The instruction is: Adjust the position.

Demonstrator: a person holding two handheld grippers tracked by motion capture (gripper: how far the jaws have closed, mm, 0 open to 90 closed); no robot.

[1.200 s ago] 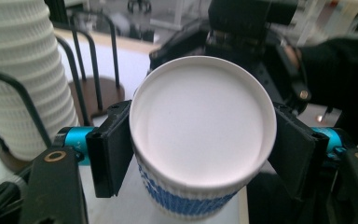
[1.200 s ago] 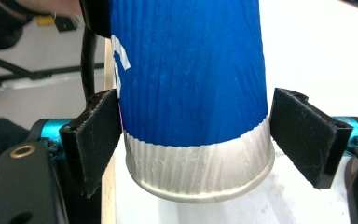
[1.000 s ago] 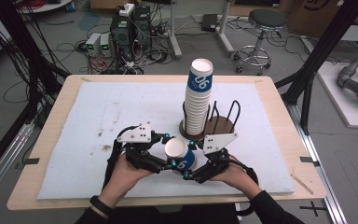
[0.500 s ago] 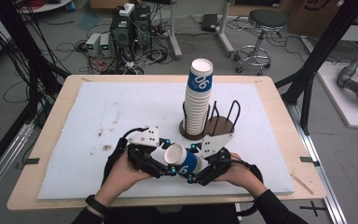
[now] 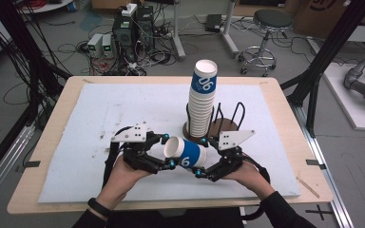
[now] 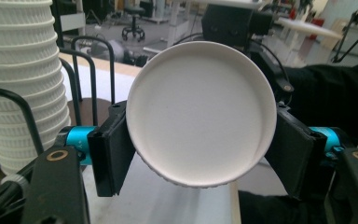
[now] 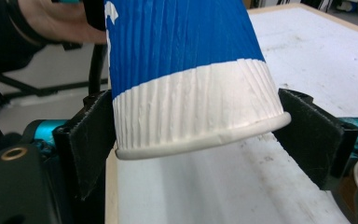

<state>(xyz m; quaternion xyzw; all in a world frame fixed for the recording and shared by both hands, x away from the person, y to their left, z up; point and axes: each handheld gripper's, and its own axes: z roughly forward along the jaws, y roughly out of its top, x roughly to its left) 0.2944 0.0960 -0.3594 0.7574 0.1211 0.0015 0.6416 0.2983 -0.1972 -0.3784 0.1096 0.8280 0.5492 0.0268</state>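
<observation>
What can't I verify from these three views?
- Whether the right gripper, its jaws just opening, still presses the cup: right gripper view, the rim overlaps both pads.
- The cup's print: high view, too small and blurred.
- Wire rack base: high view, cup stack covers most.

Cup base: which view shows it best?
The left gripper view: the cup's base faces the camera as a full white disc. The high view gives a slanted ellipse; the right gripper view, its ribbed wall.

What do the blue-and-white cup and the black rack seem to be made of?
Cup: probably paper, matte; fine vertical ribbing and a rolled rim. Rack: likely coated metal wire, black, bent into thin hoops; its round brown base may be wood.
</observation>
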